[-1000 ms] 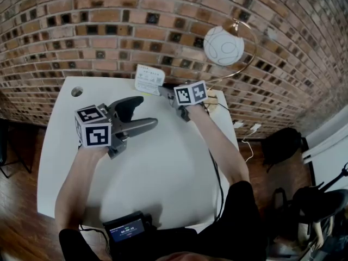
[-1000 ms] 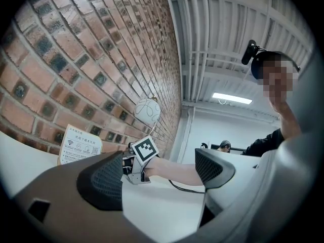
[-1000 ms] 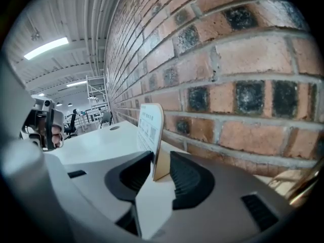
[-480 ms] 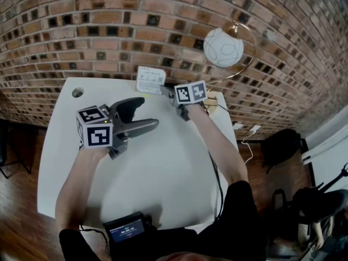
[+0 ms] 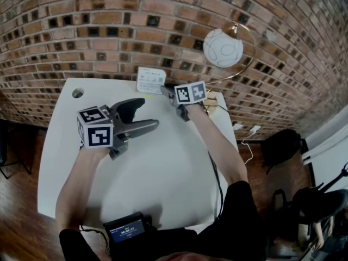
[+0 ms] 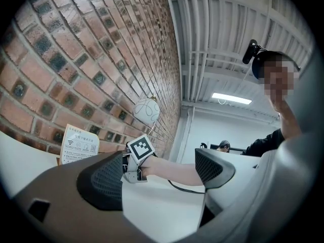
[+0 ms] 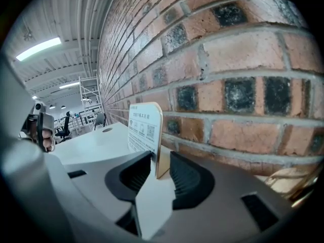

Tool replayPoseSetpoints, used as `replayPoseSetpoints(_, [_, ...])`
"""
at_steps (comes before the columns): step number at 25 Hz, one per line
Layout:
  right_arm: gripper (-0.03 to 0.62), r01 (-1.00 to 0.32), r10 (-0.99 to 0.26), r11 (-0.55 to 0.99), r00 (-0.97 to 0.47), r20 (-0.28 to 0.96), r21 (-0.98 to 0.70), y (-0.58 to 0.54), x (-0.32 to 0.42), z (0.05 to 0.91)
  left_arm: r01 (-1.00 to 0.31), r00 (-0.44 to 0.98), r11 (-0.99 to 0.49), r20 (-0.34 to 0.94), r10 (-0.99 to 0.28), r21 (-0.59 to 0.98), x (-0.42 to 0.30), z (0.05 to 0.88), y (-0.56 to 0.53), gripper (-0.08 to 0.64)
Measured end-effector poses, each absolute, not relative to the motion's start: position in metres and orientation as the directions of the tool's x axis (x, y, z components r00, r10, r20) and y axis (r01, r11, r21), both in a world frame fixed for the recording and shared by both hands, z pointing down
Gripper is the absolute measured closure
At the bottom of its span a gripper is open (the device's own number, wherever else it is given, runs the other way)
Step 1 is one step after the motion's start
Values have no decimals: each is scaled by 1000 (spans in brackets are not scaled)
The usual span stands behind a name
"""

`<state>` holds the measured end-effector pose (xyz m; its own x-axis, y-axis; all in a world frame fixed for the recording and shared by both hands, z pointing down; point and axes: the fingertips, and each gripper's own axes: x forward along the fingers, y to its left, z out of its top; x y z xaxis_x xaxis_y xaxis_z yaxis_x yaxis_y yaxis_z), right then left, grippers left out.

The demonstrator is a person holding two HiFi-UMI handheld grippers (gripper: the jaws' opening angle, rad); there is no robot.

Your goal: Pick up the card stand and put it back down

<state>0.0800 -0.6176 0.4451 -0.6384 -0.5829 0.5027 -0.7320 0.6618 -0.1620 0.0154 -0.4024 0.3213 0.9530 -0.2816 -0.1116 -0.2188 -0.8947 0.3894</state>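
White tabletop (image 5: pixel 163 162), set against a brick wall (image 5: pixel 109 37). Card stand (image 5: pixel 150 80) is at the far edge of the tabletop, close to the wall, upright, base on the surface.

Right gripper (image 5: pixel 165 90): reaches to the stand from the right side in the head view. In the right gripper view the gripper (image 7: pixel 159 158) has its jaws apart with the card stand (image 7: pixel 144 128) between them, edge-on: printed white face toward the left pad, tan edge facing the camera. A gap shows between the stand and the right pad; the left pad is very near the printed face, contact not confirmed. No squeeze visible. Stand not lifted.

Left gripper (image 5: pixel 148 113): held over the middle left of the tabletop, well apart from the stand. In its own view the gripper (image 6: pixel 159 173) has its jaws wide, nothing between them. Beyond the gap, the right gripper's marker cube (image 6: pixel 140 148) and a forearm; card stand (image 6: pixel 79 143) visible past the left pad, at the wall.

Lamp (image 5: pixel 223 47) with white globe stands at the far right corner, beside the right gripper.
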Motion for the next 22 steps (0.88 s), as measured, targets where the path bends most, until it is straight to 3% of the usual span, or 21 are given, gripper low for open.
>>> replayPoseSetpoints(22, [443, -718, -578, 663, -670, 465, -211, -596, 81, 432, -209, 955, -889, -112, -276, 408, 17, 323, -403, 121])
